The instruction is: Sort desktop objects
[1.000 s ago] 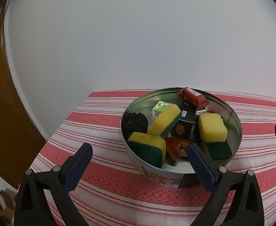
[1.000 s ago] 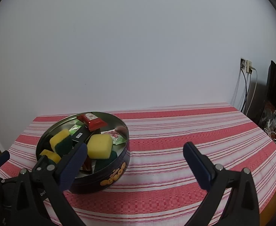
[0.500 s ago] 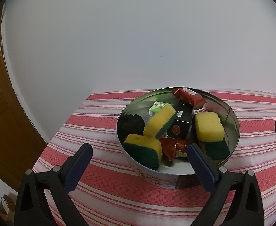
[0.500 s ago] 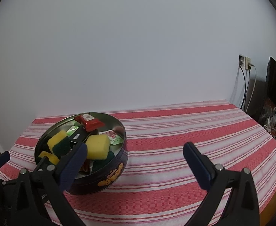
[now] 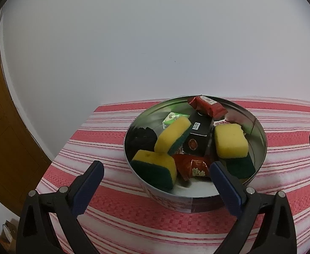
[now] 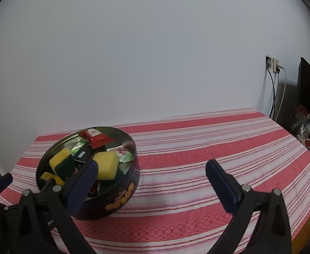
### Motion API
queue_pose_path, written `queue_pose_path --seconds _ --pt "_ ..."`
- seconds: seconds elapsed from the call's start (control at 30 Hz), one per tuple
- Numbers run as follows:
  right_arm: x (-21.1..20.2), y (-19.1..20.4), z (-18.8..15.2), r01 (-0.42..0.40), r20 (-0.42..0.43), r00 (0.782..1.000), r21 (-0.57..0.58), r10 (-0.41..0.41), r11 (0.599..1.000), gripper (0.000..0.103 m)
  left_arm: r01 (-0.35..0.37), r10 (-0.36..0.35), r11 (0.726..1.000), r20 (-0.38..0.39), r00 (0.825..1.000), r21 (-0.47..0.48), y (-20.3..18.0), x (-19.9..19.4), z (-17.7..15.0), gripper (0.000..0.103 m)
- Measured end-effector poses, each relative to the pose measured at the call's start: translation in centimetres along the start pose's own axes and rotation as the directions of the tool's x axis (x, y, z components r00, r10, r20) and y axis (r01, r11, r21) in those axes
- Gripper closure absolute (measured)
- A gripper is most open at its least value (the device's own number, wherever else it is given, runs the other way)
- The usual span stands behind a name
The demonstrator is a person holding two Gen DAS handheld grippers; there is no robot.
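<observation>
One desk [image 6: 208, 148] under a red-and-white striped cloth, white wall behind. Round tin [image 5: 258, 148] on its left part, near the left edge, packed: three yellow-green sponges [image 5: 231, 141], black box [image 5: 197, 137], red packets [image 5: 208, 105], green-white carton [image 5: 172, 119], dark clump [image 5: 142, 137]. Left tool [image 5: 155, 178] jaws spread wide, empty, just near of the tin. Right tool [image 6: 150, 173] also wide apart, empty, over bare cloth right of the tin. Cables [image 6: 273, 93] at far right.
</observation>
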State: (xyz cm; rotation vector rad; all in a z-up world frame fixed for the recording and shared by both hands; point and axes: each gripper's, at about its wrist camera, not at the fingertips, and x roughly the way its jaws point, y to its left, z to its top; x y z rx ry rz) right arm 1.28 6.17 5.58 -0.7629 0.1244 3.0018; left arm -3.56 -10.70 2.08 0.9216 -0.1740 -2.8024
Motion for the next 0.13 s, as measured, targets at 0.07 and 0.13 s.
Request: queue_pose_path --seconds 0.07,0.13 --pt "0.03 -0.06 -0.03 0.003 -0.001 1.0 -0.001 -0.003 1.0 0.0 0.001 -0.001 1.0 -0.001 1.0 0.001 -0.06 0.04 0.05 0.001" --pt "0.05 -0.16 -0.06 0.007 -0.001 1.0 -0.001 -0.007 1.0 0.0 0.006 -0.006 1.0 -0.006 1.0 -0.001 -0.09 0.12 0.09 0.001"
